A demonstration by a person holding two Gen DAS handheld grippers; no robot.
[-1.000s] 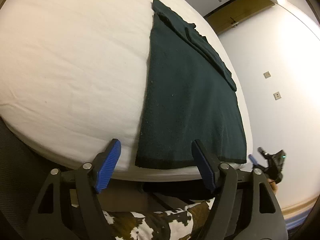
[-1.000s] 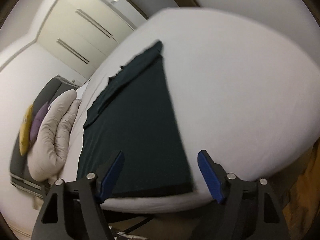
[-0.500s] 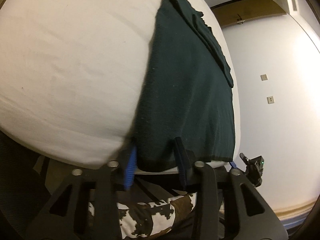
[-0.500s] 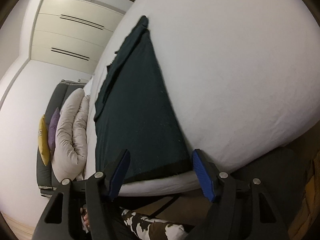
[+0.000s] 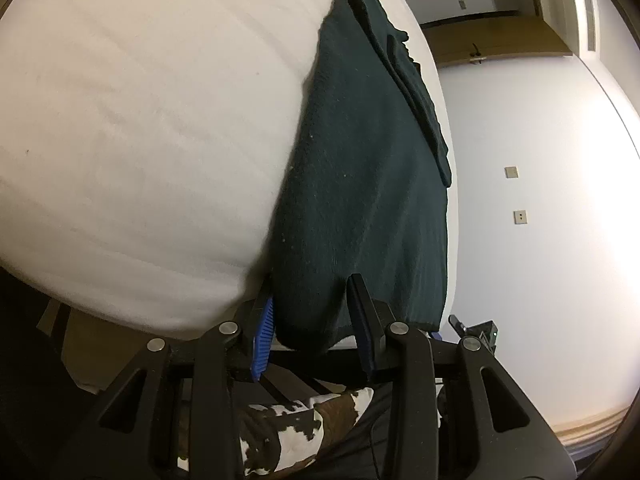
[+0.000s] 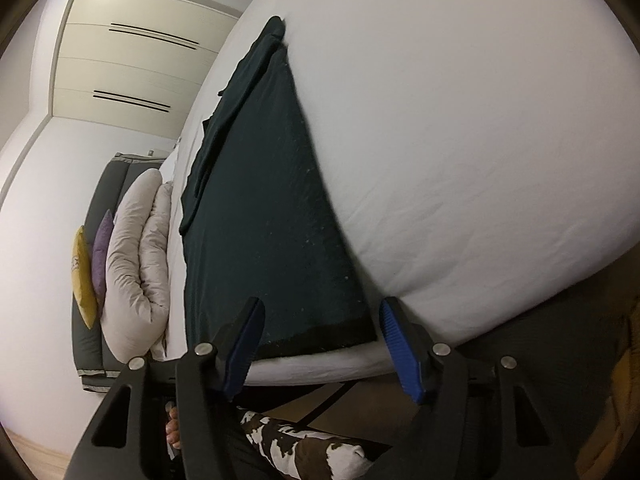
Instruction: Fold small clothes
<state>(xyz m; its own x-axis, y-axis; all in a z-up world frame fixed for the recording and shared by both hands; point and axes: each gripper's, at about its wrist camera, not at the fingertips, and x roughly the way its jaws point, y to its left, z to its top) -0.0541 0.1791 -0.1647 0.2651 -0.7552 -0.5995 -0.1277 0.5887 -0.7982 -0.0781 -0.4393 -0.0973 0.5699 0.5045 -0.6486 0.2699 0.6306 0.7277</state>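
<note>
Hem grab at the bed's near edge!
Left gripper pinches the dark green garment's near corner (lying flat on the white bed); right gripper gapes wide, straddling the other corner.

Your left gripper is a black plastic frame with triangular cut-outs in its outer arms and four round silver screw heads across the top. Its fingers carry ribbed blue pads on their inner faces. Your right gripper is built the same way: black frame, silver screws, ribbed blue pads. Below both, your trousers show a brown and white cow-hide pattern, and bare toes peek out beside the right frame.
</note>
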